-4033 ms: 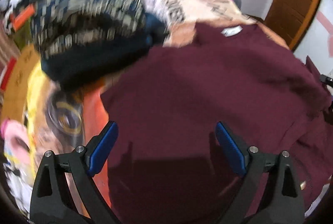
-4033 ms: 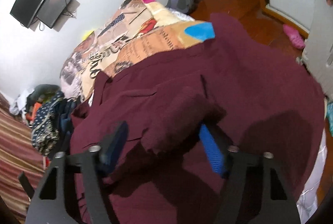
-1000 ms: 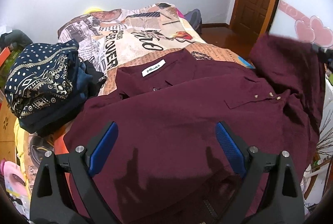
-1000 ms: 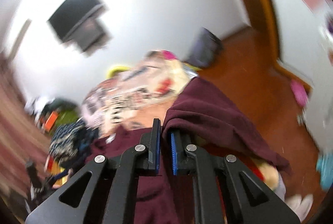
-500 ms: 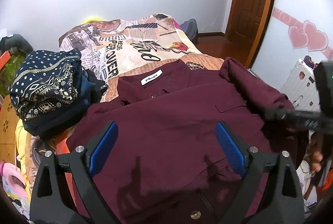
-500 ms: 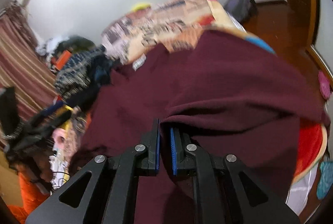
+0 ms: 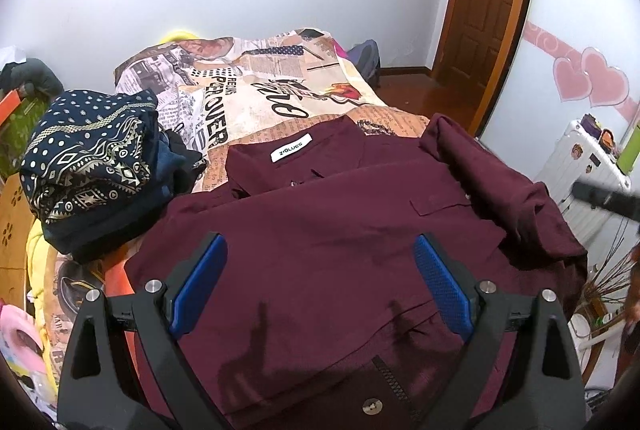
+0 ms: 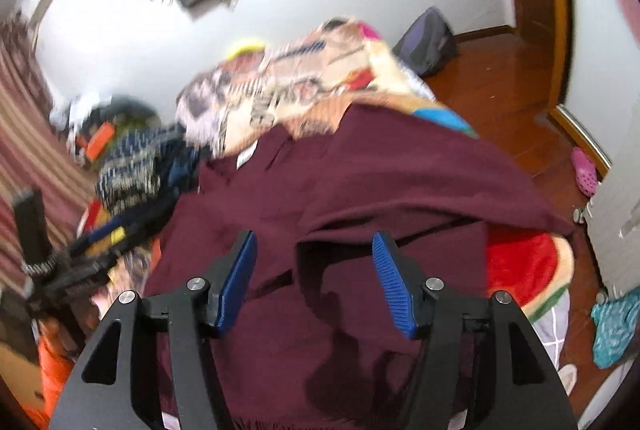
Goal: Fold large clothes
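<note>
A large maroon shirt [image 7: 320,230] lies spread on the bed, collar and white label [image 7: 291,152] toward the far end. Its right sleeve [image 7: 492,182] is folded over onto the body. My left gripper [image 7: 320,286] is open and empty, hovering above the shirt's lower part. My right gripper [image 8: 316,282] is open and empty above the same shirt [image 8: 360,190], just over the folded sleeve [image 8: 420,182]. The right gripper shows as a dark blur at the right edge of the left wrist view.
A stack of folded dark patterned clothes [image 7: 88,162] sits on the bed's left side. The newspaper-print bedspread [image 7: 260,90] covers the bed. A wooden door [image 7: 488,10] and white suitcase [image 7: 580,166] stand to the right. A backpack [image 8: 428,42] lies on the floor.
My right gripper has opened and let go of the maroon sleeve, which now lies folded over the shirt body. The left gripper has stayed open, rising slightly.
</note>
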A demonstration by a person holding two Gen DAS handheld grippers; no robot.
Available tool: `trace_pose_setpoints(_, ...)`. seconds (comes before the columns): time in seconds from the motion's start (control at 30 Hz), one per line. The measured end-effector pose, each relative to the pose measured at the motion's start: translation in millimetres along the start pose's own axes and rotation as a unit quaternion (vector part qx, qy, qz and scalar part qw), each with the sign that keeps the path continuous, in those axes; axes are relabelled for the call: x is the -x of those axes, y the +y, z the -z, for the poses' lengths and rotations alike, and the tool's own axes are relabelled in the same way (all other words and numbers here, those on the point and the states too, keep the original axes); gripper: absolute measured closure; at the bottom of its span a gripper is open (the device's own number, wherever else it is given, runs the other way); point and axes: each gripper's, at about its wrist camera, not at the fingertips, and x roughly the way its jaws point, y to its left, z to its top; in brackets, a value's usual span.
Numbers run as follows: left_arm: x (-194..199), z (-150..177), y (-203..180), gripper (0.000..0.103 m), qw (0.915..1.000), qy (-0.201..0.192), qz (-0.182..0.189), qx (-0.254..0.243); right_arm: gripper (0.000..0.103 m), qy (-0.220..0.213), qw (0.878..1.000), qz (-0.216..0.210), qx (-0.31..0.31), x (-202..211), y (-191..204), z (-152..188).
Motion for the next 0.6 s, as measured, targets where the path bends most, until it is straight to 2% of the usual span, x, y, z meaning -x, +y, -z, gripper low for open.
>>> trace_pose_setpoints(0.17,-5,-2,-4,0.008,1.0000,0.006,-0.001,-0.002,0.036,-0.053,0.994,0.034,-0.084,16,-38,-13)
trace_pose_setpoints(0.23,-7,-4,-5,0.008,1.0000,0.007,-0.002,-0.002,0.035,-0.058,0.991,0.044,-0.110,14,-55,-17)
trace_pose_setpoints(0.43,-17,-7,-6,0.008,0.9998,0.018,-0.007,0.002,0.035,-0.048,0.977,0.075,-0.194,-4,-107,-14)
trace_pose_setpoints(0.6,-28,-9,-11,0.008,0.9996,0.028,-0.009,-0.001,0.035,-0.023,0.954,0.045,-0.297,-28,-153,1)
